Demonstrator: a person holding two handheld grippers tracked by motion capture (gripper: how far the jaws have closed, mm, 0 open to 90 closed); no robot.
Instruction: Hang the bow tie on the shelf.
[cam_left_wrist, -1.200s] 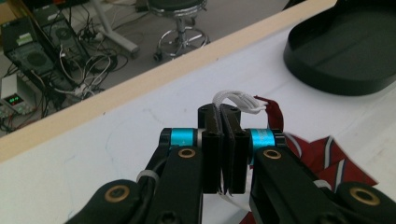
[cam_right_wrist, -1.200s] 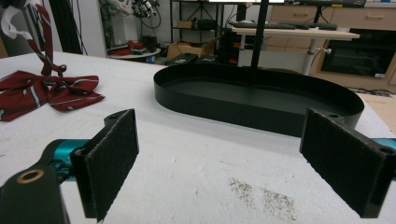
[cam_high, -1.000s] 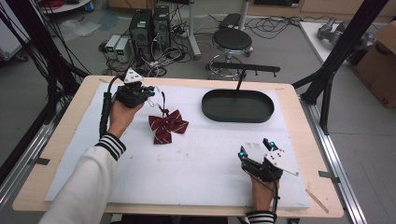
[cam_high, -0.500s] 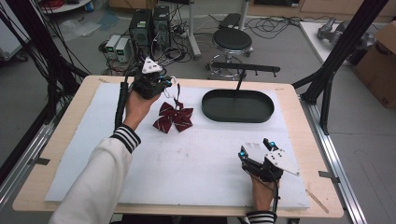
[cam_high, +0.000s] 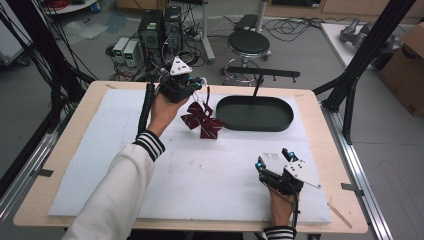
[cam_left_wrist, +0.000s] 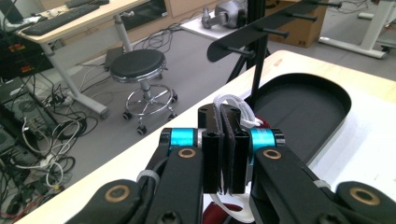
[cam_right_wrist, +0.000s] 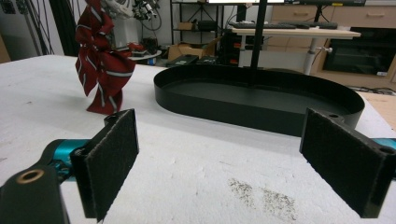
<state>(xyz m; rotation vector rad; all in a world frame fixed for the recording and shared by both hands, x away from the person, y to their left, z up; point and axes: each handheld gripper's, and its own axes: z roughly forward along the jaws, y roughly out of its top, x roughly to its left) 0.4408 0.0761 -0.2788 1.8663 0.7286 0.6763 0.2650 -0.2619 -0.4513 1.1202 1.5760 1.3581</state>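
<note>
Your left claw (cam_high: 199, 90) is clamped tight on the white elastic cord (cam_left_wrist: 232, 103) of the dark red bow tie with pale stripes (cam_high: 202, 119). The bow hangs from it, tilted, lower end touching the white foam sheet (cam_high: 100, 135) on the pale wooden desk (cam_high: 65, 145), just left of the black oval tray (cam_high: 254, 113). A black peg rack on a post (cam_high: 262, 74) rises at the tray's far rim. Your right claw (cam_high: 274, 159) rests at the sheet's near right, jaws spread wide, holding nothing, well apart from the bow and pointing toward the tray.
</note>
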